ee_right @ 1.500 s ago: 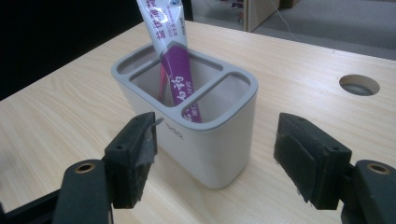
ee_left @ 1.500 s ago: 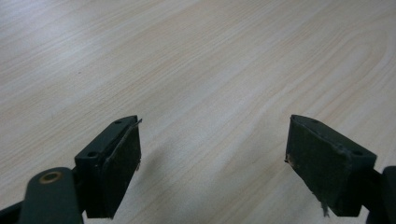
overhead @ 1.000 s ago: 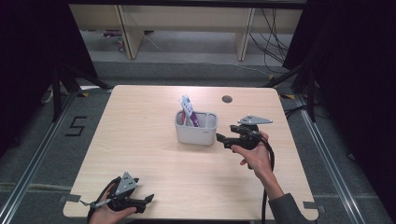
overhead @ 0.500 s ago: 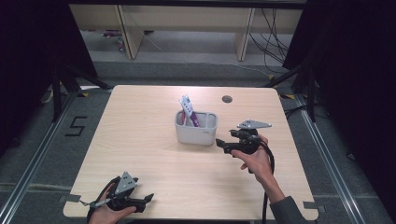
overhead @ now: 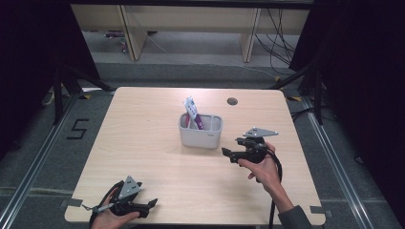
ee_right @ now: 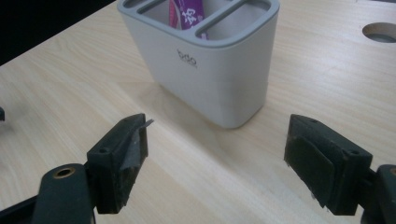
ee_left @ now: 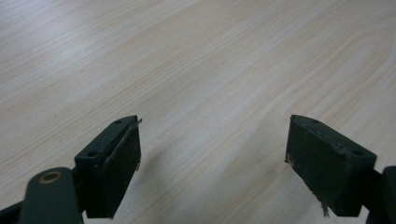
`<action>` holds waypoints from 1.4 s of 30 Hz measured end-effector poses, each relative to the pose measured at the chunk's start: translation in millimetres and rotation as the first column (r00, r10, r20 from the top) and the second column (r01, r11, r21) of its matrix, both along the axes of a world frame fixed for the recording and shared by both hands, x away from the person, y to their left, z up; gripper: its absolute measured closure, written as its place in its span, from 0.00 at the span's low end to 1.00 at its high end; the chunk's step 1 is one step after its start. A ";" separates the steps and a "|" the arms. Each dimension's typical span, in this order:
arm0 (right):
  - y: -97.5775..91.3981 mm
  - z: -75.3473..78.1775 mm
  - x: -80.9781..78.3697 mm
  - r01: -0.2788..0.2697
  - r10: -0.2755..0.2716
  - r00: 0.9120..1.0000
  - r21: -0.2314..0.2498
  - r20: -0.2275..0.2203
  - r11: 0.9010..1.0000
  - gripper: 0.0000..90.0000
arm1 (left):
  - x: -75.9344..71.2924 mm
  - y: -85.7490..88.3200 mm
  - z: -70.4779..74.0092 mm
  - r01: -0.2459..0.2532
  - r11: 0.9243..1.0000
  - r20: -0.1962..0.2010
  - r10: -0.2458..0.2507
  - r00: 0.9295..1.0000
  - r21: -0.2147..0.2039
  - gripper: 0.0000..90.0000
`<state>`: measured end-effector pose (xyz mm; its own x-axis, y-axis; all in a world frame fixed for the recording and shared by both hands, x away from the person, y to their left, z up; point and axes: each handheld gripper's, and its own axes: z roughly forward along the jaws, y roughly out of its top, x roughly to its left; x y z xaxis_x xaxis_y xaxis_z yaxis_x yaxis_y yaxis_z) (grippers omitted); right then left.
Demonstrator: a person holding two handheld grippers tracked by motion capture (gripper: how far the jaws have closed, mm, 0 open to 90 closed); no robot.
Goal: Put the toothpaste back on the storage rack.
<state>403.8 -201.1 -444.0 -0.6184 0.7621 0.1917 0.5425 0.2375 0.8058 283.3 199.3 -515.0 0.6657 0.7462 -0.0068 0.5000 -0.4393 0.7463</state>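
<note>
Fingers (ee_right: 322,163) apart, purple tube (overhead: 194,113) in grey holder (overhead: 200,136)

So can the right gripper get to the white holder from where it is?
Probably yes. The right gripper is open, with nothing between its jaws, and points at the holder. Bare table lies between them, with nothing in the way.
</note>
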 end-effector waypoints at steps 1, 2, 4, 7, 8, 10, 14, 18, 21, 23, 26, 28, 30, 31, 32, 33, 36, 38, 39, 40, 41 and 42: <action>-2.1 -1.9 -0.7 -0.018 0.018 1.000 -0.008 0.005 1.000 0.25 | 0.0 0.0 -0.2 0.000 1.000 -0.001 0.000 1.000 0.000 0.20; -1.6 -1.9 -3.5 -0.012 0.012 1.000 -0.006 -0.011 1.000 0.25 | 0.2 0.8 -0.2 0.004 1.000 -0.004 -0.004 1.000 0.008 0.20; -2.9 -3.7 -5.5 -0.011 0.011 1.000 -0.015 -0.003 1.000 0.24 | 0.3 1.2 -0.1 -0.007 1.000 -0.002 0.007 1.000 0.012 0.20; -5.4 -5.8 -10.3 -0.020 0.020 1.000 -0.021 -0.006 1.000 0.24 | 0.3 1.9 -0.2 0.000 1.000 0.004 0.000 1.000 -0.002 0.20; -5.8 -7.4 -12.2 -0.023 0.023 1.000 -0.012 -0.013 1.000 0.24 | 0.1 1.9 -0.2 0.000 1.000 0.001 0.000 1.000 -0.001 0.20; -6.7 -10.0 -16.6 -0.034 0.033 0.999 -0.019 -0.015 0.999 0.24 | -0.2 2.3 0.2 0.001 1.000 -0.001 -0.001 1.000 0.016 0.19; -5.3 -15.4 -23.3 -0.043 0.043 0.999 -0.012 -0.033 0.999 0.23 | -0.7 1.8 -0.2 0.000 1.000 -0.002 0.000 1.000 -0.004 0.20; -4.5 -18.8 -28.5 -0.049 0.047 0.998 -0.023 -0.051 0.999 0.23 | -0.9 1.7 -0.4 -0.005 1.000 0.004 0.005 1.000 -0.008 0.20; -5.3 -22.6 -30.9 -0.055 0.053 0.998 -0.038 -0.032 0.998 0.23 | -1.1 1.8 0.0 -0.004 1.000 0.000 0.004 1.000 -0.002 0.20; -4.4 -24.2 -36.0 -0.048 0.046 0.996 -0.025 -0.075 0.999 0.23 | -1.2 2.0 0.1 -0.003 1.000 -0.003 0.003 1.000 -0.002 0.19; -6.2 -26.1 -38.1 -0.060 0.058 0.996 -0.030 -0.066 0.998 0.23 | -1.2 2.1 0.1 -0.005 1.000 -0.002 0.005 1.000 -0.002 0.19; -7.1 -26.2 -39.2 -0.061 0.058 0.996 -0.041 -0.062 0.997 0.22 | -1.2 2.1 0.1 -0.004 1.000 -0.003 0.004 1.000 -0.001 0.20; -8.1 -27.7 -40.4 -0.072 0.070 0.996 -0.044 -0.053 0.996 0.22 | -0.6 2.8 0.0 -0.003 1.000 0.002 0.003 1.000 0.013 0.20; -6.9 -28.1 -43.4 -0.056 0.054 0.996 -0.025 -0.078 0.998 0.22 | -0.5 2.7 -0.3 -0.003 1.000 0.006 0.003 1.000 0.012 0.20; -8.2 -29.2 -42.9 -0.073 0.070 0.995 -0.035 -0.068 0.997 0.22 | -0.7 2.5 -0.5 -0.005 1.000 0.005 0.005 1.000 0.006 0.19; -9.4 -29.5 -44.6 -0.062 0.059 0.996 -0.051 -0.060 0.997 0.22 | -0.7 2.6 -0.5 -0.005 1.000 0.005 0.005 1.000 0.007 0.20; -8.2 -32.4 -49.3 -0.070 0.068 0.993 -0.026 -0.092 0.997 0.22 | -0.7 2.7 -0.6 -0.005 1.000 0.006 0.005 1.000 0.010 0.20; -9.9 -33.6 -50.9 -0.075 0.072 0.994 -0.040 -0.088 0.996 0.22 | -1.3 2.9 0.1 -0.002 1.000 0.000 0.002 1.000 0.016 0.20; -10.8 -36.1 -52.9 -0.080 0.077 0.994 -0.040 -0.084 0.996 0.22 | -1.3 2.9 0.1 -0.003 1.000 0.001 0.003 1.000 0.019 0.19; -11.1 -36.5 -53.9 -0.077 0.074 0.993 -0.032 -0.097 0.997 0.22 | -1.4 2.9 0.1 -0.003 1.000 0.000 0.003 1.000 0.019 0.19; -10.6 -37.2 -56.2 -0.067 0.064 0.991 -0.025 -0.114 0.997 0.22 | -1.5 2.6 -0.1 -0.007 1.000 0.001 0.007 1.000 0.012 0.20; -10.6 -37.2 -56.2 -0.067 0.064 0.991 -0.025 -0.114 0.997 0.22 | -1.5 2.6 -0.1 -0.007 1.000 0.001 0.007 1.000 0.012 0.20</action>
<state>347.6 -211.6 -481.2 -0.6428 0.7268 0.2421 0.6123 0.2975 0.7325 281.8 201.9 -515.2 0.6602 0.7511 0.0026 0.5026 -0.4444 0.7416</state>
